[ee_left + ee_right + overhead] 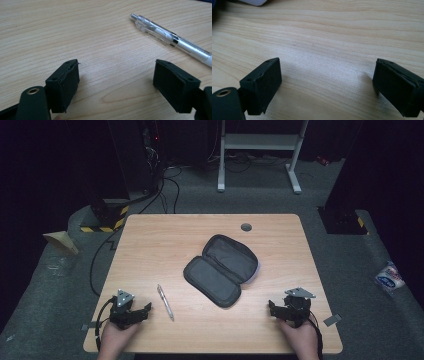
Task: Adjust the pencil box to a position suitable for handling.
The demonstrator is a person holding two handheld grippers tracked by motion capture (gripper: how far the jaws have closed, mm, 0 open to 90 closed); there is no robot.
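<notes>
A black zip case (pixel 221 268) lies unzipped and spread flat in the middle of the wooden table (pixel 160 240). A clear-and-white pen (pixel 165 302) lies on the table left of the case; in the left gripper view the pen (pixel 172 38) is just ahead and to the right of the jaws. My left gripper (pixel 141 312) rests near the front left edge, open and empty (pixel 116 80). My right gripper (pixel 274 310) rests near the front right, also open with bare wood between its jaws (pixel 327 82).
A round grey grommet (pixel 246 227) sits near the table's far edge. On the floor, cables and a yellow-black striped base (pixel 107 220) stand at the back left, a white stand (pixel 260 150) behind, and a white packet (pixel 390 277) at the right.
</notes>
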